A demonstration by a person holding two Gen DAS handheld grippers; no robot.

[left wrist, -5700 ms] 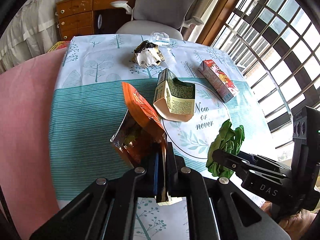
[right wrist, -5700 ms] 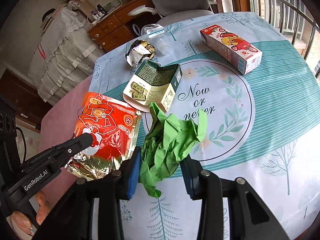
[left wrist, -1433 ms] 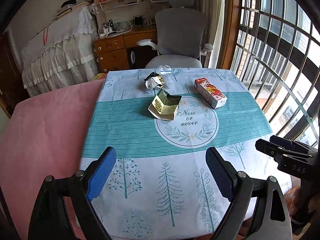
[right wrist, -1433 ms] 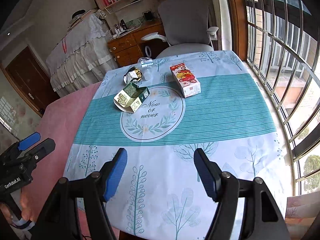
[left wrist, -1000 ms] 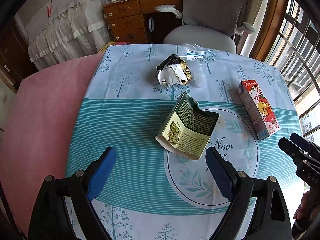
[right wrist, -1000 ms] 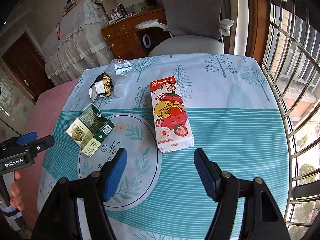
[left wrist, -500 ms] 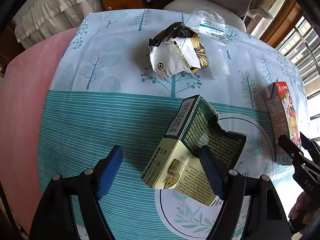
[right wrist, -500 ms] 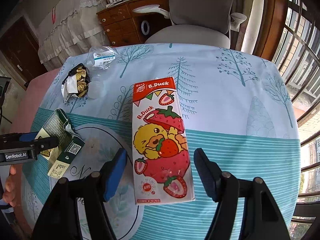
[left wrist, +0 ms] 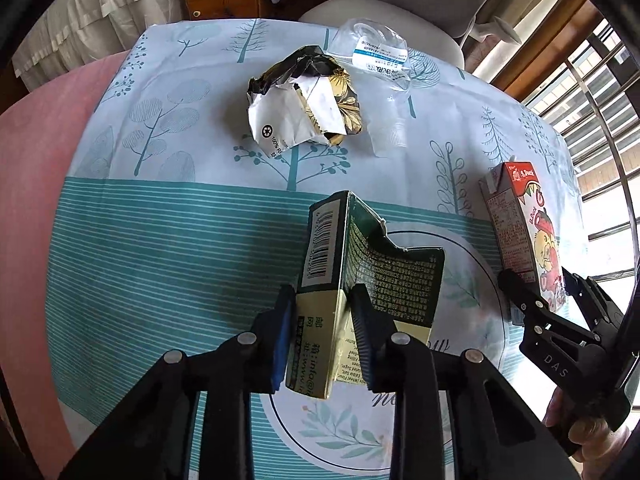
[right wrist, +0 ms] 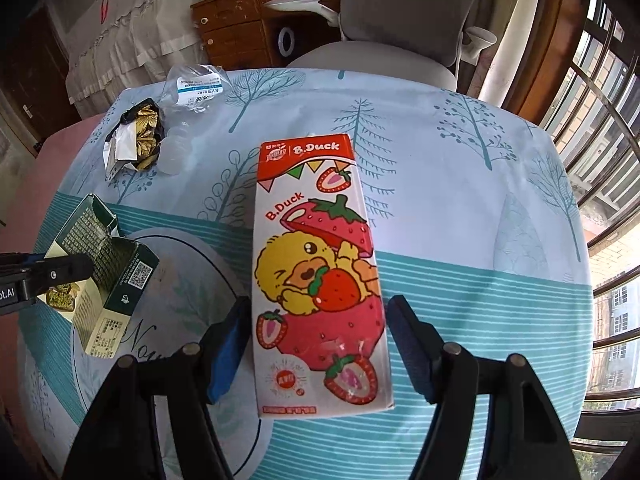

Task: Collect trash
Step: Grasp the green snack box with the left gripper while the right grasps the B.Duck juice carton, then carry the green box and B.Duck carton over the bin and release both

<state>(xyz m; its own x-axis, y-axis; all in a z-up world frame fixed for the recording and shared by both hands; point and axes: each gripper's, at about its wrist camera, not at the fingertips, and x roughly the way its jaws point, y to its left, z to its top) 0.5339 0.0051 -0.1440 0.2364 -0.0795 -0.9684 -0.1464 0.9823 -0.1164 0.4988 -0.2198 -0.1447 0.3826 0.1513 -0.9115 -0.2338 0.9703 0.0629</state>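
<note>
1. Torn green carton (left wrist: pixel 372 276) lies on the tablecloth (left wrist: pixel 160 248) near the printed ring; left gripper (left wrist: pixel 322 332) has just been closing, pads now clenched on its near end, long axis running away from the jaws
2. Strawberry drink carton (right wrist: pixel 320 272) lies flat, long axis in line with the right gripper (right wrist: pixel 316 340); jaws released, straddling its near end, pads not touching
3. Each hand is nearest its own carton
4. Count: cartons two; crumpled wrapper (left wrist: pixel 304 104) one; crushed clear bottle (left wrist: pixel 380 68) one, both at the far edge
</note>
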